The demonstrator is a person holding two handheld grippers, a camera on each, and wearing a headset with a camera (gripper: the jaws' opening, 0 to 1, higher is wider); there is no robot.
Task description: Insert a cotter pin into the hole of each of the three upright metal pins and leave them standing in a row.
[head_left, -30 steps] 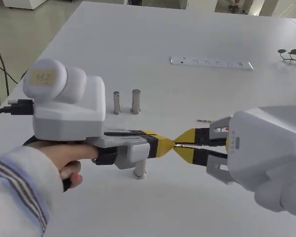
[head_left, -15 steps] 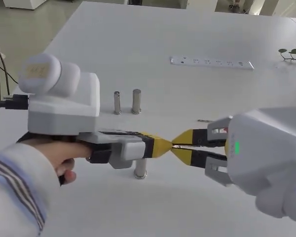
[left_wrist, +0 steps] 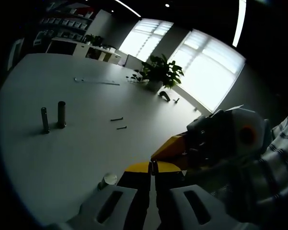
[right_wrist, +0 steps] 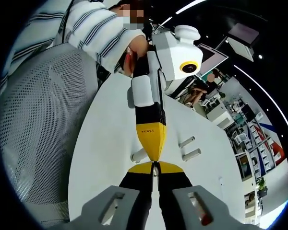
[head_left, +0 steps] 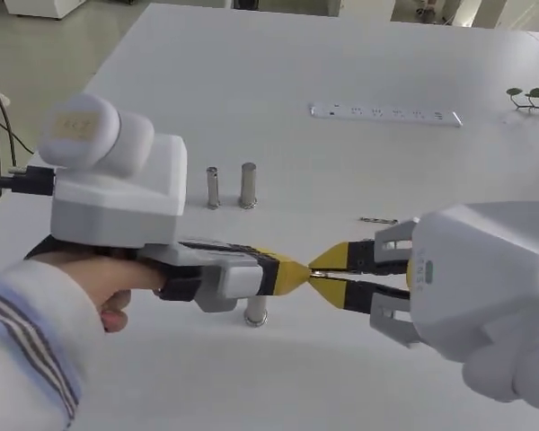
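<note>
Meeting tip to tip, my right gripper [right_wrist: 155, 168] is clenched on a thin cotter pin [head_left: 323, 271], and my left gripper [left_wrist: 152, 167] is clenched too. One metal pin [head_left: 255, 313] stands beneath them, toward the table's [head_left: 251, 72] near edge. Two pins [head_left: 213, 187] stand together farther in, and a spare cotter pin [head_left: 378, 220] lies to their right.

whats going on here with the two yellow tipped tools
A person holds a gripper in each hand above a white table. The left gripper and the right gripper meet tip to tip in mid-air, both apparently pinched on a thin cotter pin. Just below them stands the near metal pin. Farther back, a thinner metal pin and a thicker metal pin stand upright side by side. A spare cotter pin lies on the table.
</note>
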